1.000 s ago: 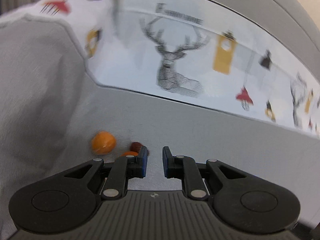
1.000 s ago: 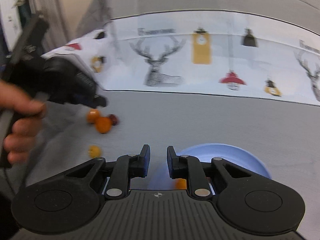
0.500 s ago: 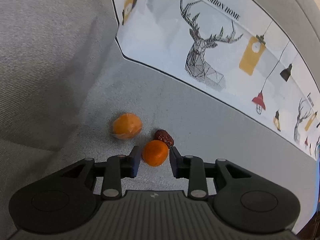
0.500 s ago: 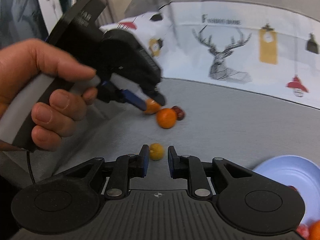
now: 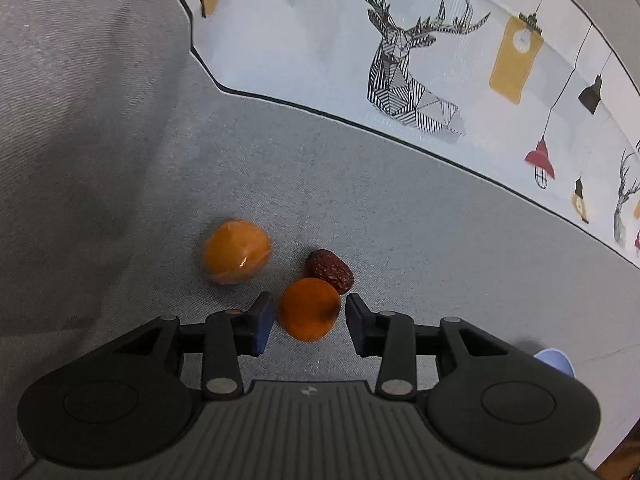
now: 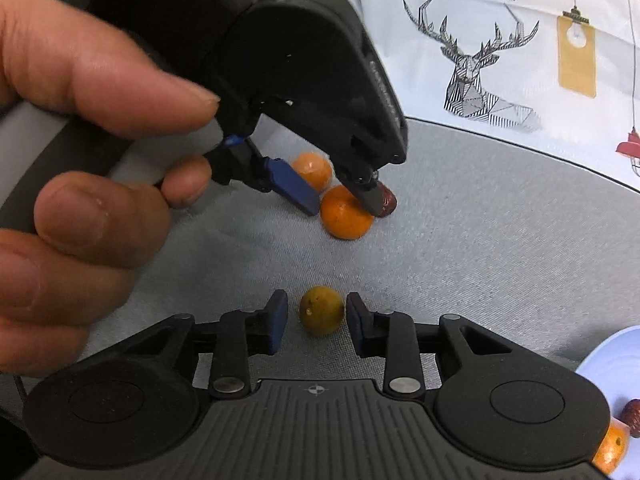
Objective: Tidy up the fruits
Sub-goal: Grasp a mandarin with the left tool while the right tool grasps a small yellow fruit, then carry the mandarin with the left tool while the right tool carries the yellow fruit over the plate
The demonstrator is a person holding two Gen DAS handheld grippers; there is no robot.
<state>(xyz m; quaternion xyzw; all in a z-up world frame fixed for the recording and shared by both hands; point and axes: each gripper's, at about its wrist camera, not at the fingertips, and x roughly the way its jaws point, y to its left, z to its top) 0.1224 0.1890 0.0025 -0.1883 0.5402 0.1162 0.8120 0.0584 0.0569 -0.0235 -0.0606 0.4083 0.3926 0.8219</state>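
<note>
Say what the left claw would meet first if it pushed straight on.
Probably the orange fruit sitting between its opening jaws, untouched so far; the dark red date lies just behind.

You get soft, even indoor light with no hard glare. The left gripper (image 5: 307,322) casts a faint shadow on the grey fabric (image 5: 400,216) toward five o'clock. Fisheye bending curves the printed cloth (image 5: 320,40) at twelve o'clock. Your hand (image 6: 80,160) at nine o'clock looms large and slightly soft in the right-wrist view.
</note>
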